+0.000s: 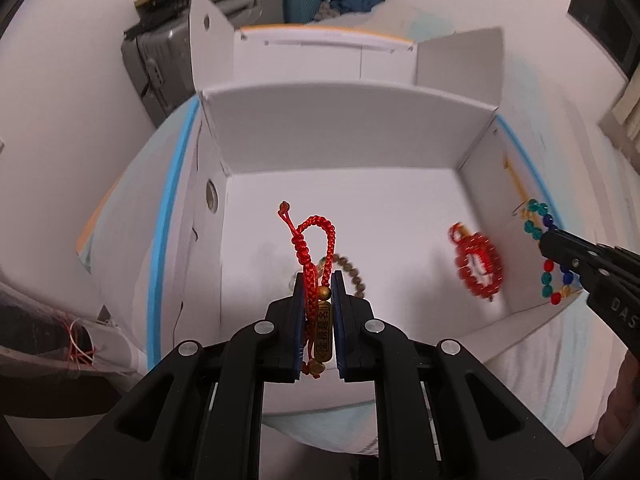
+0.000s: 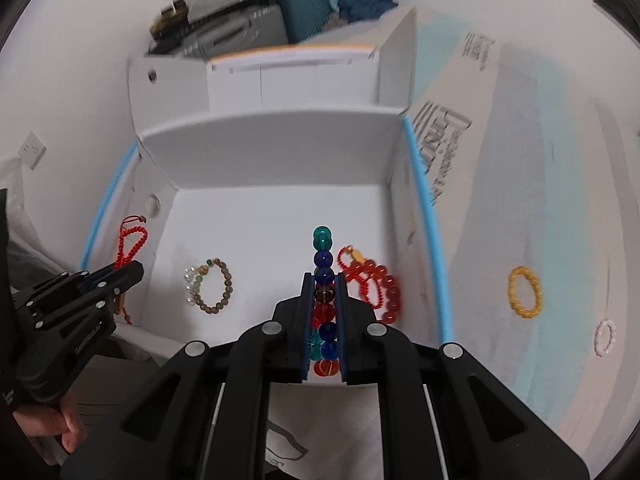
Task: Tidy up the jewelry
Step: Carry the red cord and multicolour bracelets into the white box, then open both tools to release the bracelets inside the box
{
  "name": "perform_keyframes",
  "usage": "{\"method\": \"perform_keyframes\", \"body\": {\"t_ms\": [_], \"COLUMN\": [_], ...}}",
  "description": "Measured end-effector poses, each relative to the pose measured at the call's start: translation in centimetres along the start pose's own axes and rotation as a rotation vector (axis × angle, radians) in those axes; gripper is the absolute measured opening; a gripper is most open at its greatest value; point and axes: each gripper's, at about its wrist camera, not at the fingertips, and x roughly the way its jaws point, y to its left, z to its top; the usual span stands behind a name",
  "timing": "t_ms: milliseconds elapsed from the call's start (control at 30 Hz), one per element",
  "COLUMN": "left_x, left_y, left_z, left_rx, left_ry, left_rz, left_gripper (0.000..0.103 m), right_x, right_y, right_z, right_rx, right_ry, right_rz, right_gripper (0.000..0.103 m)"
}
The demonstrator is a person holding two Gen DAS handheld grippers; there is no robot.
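Note:
My left gripper (image 1: 317,280) is shut on a red braided cord bracelet (image 1: 316,240) with a brass charm, held above the open white box (image 1: 336,136). My right gripper (image 2: 323,280) is shut on a bracelet of green, blue and red glass beads (image 2: 323,256), also over the box (image 2: 272,152). On the box floor lie a brown and pearl bead bracelet (image 2: 208,286) and a red bead bracelet (image 2: 376,284), the latter also in the left wrist view (image 1: 478,266). The right gripper (image 1: 548,240) and its bead bracelet (image 1: 538,216) show at the box's right wall.
A yellow bead bracelet (image 2: 525,291) and a small pink one (image 2: 604,337) lie on the white surface right of the box. The box's lid flaps (image 1: 460,60) stand open behind. Suitcases (image 2: 304,0) and clutter sit by the far wall. The left gripper (image 2: 132,272) is at the box's left wall.

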Motion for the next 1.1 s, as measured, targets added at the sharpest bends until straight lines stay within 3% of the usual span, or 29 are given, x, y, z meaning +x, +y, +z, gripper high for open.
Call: {"method": "perform_keyframes", "body": {"t_ms": [333, 667, 900, 1033, 1100], "left_x": [4.1, 5.0, 4.6, 3.8, 3.1], "left_y": [0.9, 1.2, 0.9, 0.5, 0.3], "left_z": [-0.2, -0.3, -0.2, -0.4, -0.4], "left_rx": [0.003, 0.006, 0.0, 0.007, 0.004], "left_ry": [0.087, 0.113, 0.094, 0.071, 0.051], "left_rz": [0.014, 0.028, 0.055, 0.069, 0.077], "left_gripper": [0.011, 0.012, 0.021, 0.038, 0.044], "right_x": [5.2, 6.7, 6.0, 4.8, 4.0], "right_y": [0.3, 0.8, 0.7, 0.5, 0.3], "right_z": [0.2, 0.2, 0.0, 0.0, -0.1], "right_rx": [0.0, -0.003, -0.005, 0.001, 0.0], "right_ry": [0.096, 0.117, 0.111, 0.072, 0.058], "right_rz": [-0.027, -0.025, -0.016, -0.002, 0.004], "right_gripper": [0.009, 0.009, 0.012, 0.036, 0.043]}}
